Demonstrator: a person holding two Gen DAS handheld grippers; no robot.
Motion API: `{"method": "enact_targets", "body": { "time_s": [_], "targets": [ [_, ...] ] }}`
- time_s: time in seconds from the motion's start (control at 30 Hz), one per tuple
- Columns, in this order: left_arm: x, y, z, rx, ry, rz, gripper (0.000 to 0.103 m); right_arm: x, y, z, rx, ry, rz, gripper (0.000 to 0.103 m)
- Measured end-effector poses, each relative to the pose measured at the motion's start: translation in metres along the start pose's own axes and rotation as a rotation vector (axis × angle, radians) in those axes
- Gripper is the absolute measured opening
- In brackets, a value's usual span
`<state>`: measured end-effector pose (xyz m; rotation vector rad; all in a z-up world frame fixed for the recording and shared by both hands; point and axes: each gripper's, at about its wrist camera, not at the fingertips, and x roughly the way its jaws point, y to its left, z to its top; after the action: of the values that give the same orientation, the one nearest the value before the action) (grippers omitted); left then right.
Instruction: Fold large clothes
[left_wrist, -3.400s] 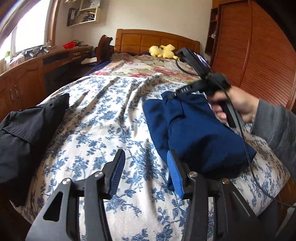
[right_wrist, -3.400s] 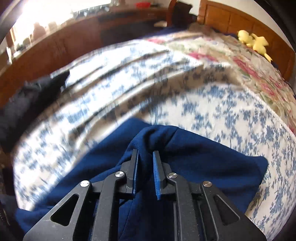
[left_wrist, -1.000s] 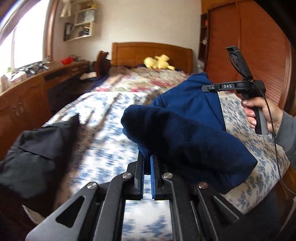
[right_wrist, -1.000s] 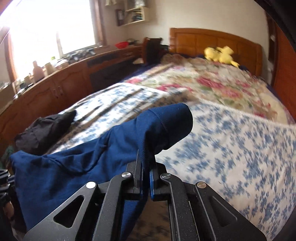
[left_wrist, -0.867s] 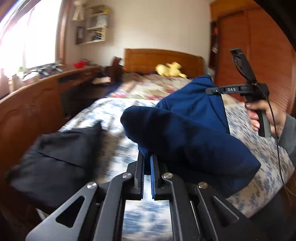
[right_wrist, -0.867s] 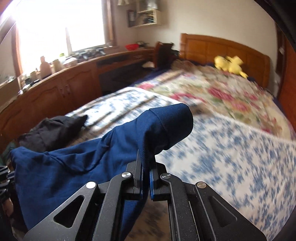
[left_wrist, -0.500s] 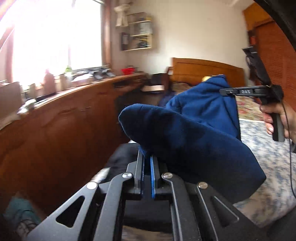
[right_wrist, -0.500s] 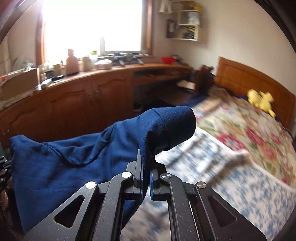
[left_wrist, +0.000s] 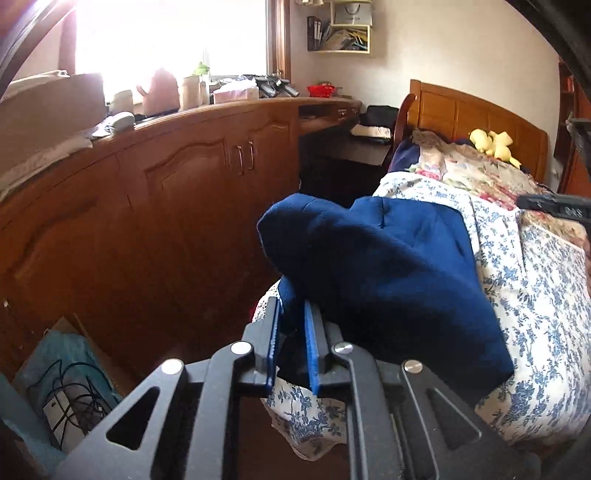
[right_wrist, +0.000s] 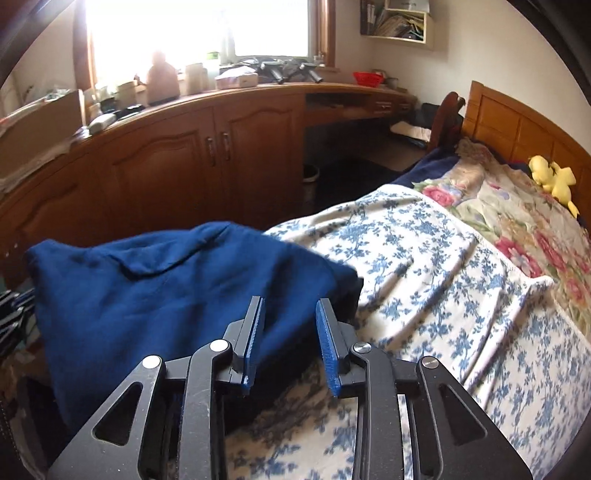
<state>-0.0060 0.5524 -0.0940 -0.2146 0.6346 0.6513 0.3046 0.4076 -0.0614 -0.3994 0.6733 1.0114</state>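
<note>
Garment in navy blue, a folded sweatshirt (right_wrist: 155, 291), is laid at the near left corner of the bed (right_wrist: 443, 280), over the edge of the blue-flowered bedspread (left_wrist: 535, 317); the left claw (left_wrist: 290, 347) is seen opening, a fold of the cloth between its narrowly parted pads; the right claw (right_wrist: 290, 347) is seen opening wider, the cloth lying under and between its pads, not pressed; a wooden cabinet (right_wrist: 192, 162) is seen beyond.
</note>
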Motion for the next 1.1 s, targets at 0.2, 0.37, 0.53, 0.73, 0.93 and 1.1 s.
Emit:
{"method": "enact_targets", "body": {
  "time_s": [0.2, 0.37, 0.53, 0.73, 0.93, 1.1],
  "targets": [
    [-0.043, -0.026, 0.018, 0.05, -0.068, -0.01, 0.029, -0.058, -0.009, -0.026, 0.017, -0.051, 0.033, 0.032],
    [-0.071, -0.057, 0.045, 0.08, -0.123, -0.059, 0.037, -0.111, -0.024, -0.048, 0.013, -0.099, 0.021, 0.034],
    [-0.101, -0.101, 0.062, 0.1, -0.2, -0.127, 0.053, -0.162, -0.038, -0.07, 0.019, -0.149, 0.01, 0.04],
    [-0.12, -0.164, 0.066, 0.146, -0.237, -0.217, 0.054, -0.213, -0.059, -0.105, 0.045, -0.184, -0.006, 0.05],
    [-0.14, -0.231, 0.053, 0.201, -0.249, -0.302, 0.055, -0.25, -0.084, -0.148, 0.072, -0.19, -0.048, 0.058],
    [-0.149, -0.287, 0.032, 0.238, -0.237, -0.332, 0.055, -0.283, -0.107, -0.187, 0.113, -0.201, -0.121, 0.069]
  ]
}}
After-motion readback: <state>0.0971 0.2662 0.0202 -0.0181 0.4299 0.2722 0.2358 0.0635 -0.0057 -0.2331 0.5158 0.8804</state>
